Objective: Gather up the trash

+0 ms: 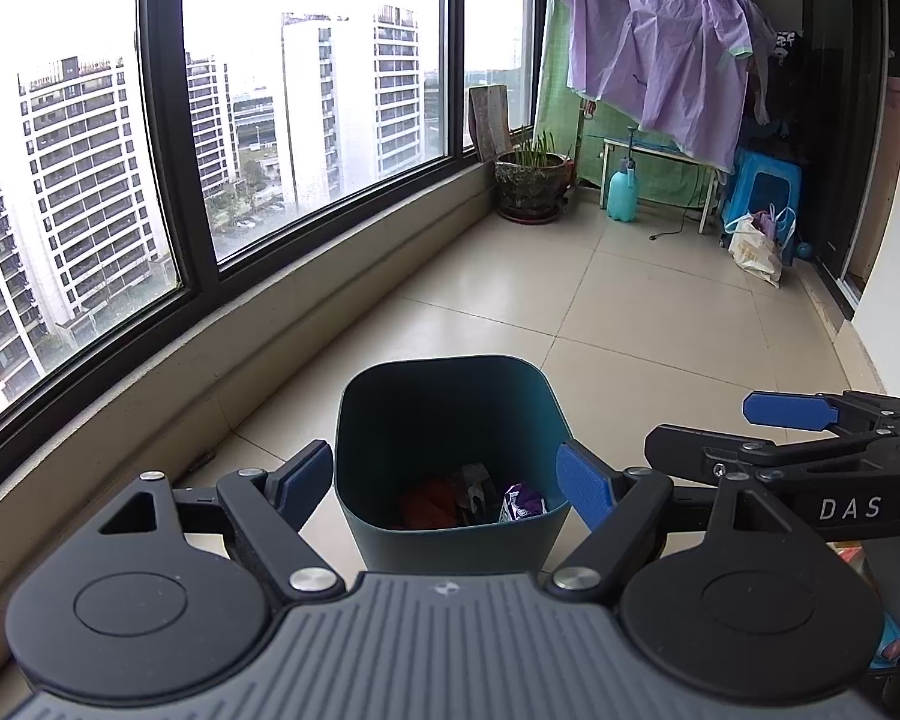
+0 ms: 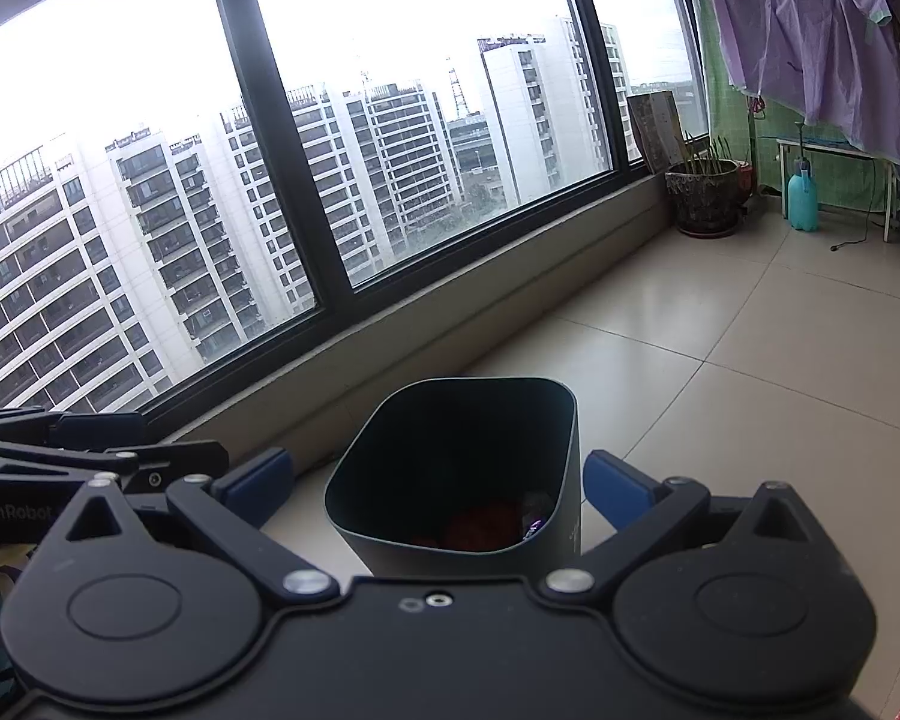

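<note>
A dark teal bin (image 1: pixel 450 546) stands on the tiled floor just ahead of both grippers. A red crumpled item (image 1: pixel 429 504) and a purple wrapper (image 1: pixel 522 504) lie inside it, among other scraps. My left gripper (image 1: pixel 444 483) is open and holds nothing; its blue pads (image 1: pixel 582 483) show on either side of the bin. In the right wrist view the bin (image 2: pixel 462 420) sits between the spread fingers of my right gripper (image 2: pixel 438 480), which is open with nothing in it. The right gripper (image 1: pixel 714 426) appears at the right of the left wrist view. The left gripper (image 2: pixel 150 438) appears at the left of the right wrist view.
A long window with a low ledge (image 1: pixel 258 354) runs along the left. At the far end are a potted plant (image 1: pixel 531 186), a teal sprayer bottle (image 1: pixel 624 192), a white table under a purple garment (image 1: pixel 666 54), a blue stool (image 1: pixel 765 192) and bags (image 1: pixel 756 246).
</note>
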`<state>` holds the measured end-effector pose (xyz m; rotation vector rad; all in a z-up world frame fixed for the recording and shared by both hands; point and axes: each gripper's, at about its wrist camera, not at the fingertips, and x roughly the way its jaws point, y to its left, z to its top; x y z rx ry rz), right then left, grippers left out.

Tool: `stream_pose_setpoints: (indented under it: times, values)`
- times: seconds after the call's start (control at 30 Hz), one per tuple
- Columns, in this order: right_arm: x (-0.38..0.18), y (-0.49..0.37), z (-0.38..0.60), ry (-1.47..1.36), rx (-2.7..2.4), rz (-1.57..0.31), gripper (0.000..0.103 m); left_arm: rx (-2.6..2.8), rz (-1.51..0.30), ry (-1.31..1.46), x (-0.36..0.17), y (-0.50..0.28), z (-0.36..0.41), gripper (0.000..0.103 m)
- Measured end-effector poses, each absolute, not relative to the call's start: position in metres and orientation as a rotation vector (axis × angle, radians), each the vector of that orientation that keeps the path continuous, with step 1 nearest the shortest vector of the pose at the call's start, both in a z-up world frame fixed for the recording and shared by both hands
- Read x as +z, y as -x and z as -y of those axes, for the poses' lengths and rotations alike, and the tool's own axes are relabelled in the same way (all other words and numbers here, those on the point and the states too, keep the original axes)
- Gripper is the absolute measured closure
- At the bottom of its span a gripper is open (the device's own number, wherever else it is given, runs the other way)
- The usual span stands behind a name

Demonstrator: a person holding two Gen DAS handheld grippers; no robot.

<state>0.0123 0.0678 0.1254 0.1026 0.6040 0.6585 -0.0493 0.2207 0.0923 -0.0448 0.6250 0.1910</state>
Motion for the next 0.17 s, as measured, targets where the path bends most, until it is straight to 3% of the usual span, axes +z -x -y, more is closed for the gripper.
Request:
stream_pose_setpoints:
  times: [0.17]
  values:
    - [0.1274, -0.0125, -0.0665, -0.099, 0.665, -0.604, 0.0, 0.181, -0.641, 0.063, 0.0919, 0.0479, -0.2224, 0.021]
